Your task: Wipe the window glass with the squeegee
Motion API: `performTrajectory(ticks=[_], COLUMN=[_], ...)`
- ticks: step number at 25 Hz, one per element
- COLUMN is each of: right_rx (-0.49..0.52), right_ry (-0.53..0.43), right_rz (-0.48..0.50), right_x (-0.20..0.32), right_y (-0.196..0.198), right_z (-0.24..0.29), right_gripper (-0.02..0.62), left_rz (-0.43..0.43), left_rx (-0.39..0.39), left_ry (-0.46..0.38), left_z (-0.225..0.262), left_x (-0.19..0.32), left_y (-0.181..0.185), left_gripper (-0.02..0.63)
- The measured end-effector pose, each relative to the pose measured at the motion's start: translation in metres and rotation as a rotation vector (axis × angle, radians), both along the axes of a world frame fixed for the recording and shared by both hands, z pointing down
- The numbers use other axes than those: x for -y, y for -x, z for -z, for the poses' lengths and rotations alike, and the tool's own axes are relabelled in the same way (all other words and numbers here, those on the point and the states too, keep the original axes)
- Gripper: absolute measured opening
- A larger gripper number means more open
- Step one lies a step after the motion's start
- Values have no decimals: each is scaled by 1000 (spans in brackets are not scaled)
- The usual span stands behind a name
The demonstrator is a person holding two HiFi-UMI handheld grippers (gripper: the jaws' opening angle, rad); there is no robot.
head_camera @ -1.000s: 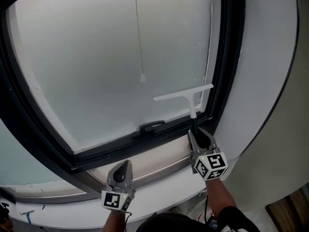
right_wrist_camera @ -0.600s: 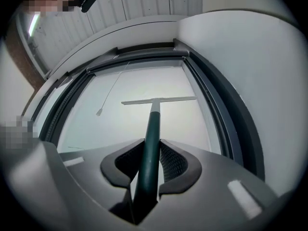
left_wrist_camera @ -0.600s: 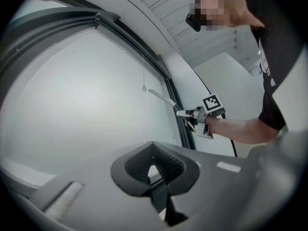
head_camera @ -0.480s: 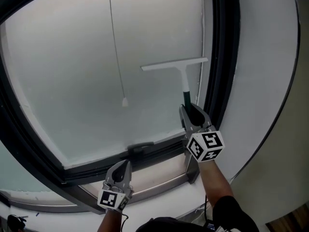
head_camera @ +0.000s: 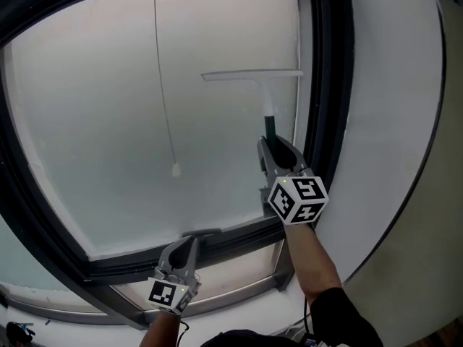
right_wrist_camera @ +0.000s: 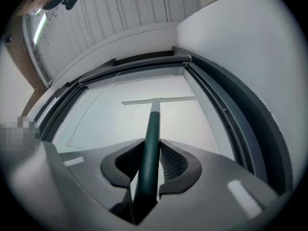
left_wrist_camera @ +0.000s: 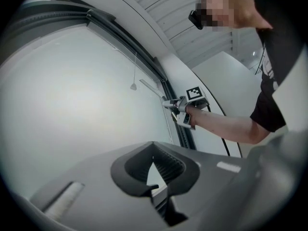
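The squeegee (head_camera: pixel 255 75) has a white T-shaped blade and a dark green handle (right_wrist_camera: pixel 151 143). Its blade lies flat against the frosted window glass (head_camera: pixel 108 100), high up near the right side of the dark frame (head_camera: pixel 329 92). My right gripper (head_camera: pixel 273 150) is shut on the green handle, just below the blade. In the right gripper view the handle runs up between the jaws to the blade (right_wrist_camera: pixel 159 100). My left gripper (head_camera: pixel 184 248) hangs low by the bottom frame, shut with nothing in it; the left gripper view shows its jaws (left_wrist_camera: pixel 155 170) closed together.
A thin cord with a small weight (head_camera: pixel 176 170) hangs in front of the glass, left of the squeegee. A dark latch (head_camera: pixel 201 233) sits on the bottom frame. A white curved wall (head_camera: pixel 391 121) lies right of the frame. A grey sill (head_camera: pixel 231 284) runs below.
My right gripper has carried the squeegee upward along the glass, from near the bottom frame to high on the pane, and the blade has levelled out. The left gripper has stayed low.
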State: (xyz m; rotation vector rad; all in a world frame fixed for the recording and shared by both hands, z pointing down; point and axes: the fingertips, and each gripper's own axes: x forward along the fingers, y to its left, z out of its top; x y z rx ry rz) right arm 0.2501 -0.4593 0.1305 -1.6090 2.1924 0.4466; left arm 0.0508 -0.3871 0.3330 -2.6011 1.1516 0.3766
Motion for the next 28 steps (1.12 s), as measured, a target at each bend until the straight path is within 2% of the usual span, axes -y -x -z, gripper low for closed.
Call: performTrajectory(ticks=[4, 9, 15, 21, 28], right_rx=[33, -4, -22, -2, 12], right_ry=[9, 21, 16, 35, 59], right_rz=[-2, -3, -30, 6, 5], right_x=[11, 17, 20, 21, 24], right_y=[-10, -14, -13, -12, -11], right_z=[0, -4, -7, -9, -30], right_gripper=[95, 95, 95, 95, 94], left_rz=[-31, -57, -48, -36, -50], left_rx=[5, 5, 15, -1, 30], left_ry=[-44, -64, -34, -11, 18], left_z=[22, 32, 14, 12, -1], left_x=[2, 0, 3, -3, -4], left_y=[-21, -41, -55, -62, -61], left_gripper=[-3, -2, -2, -2, -2])
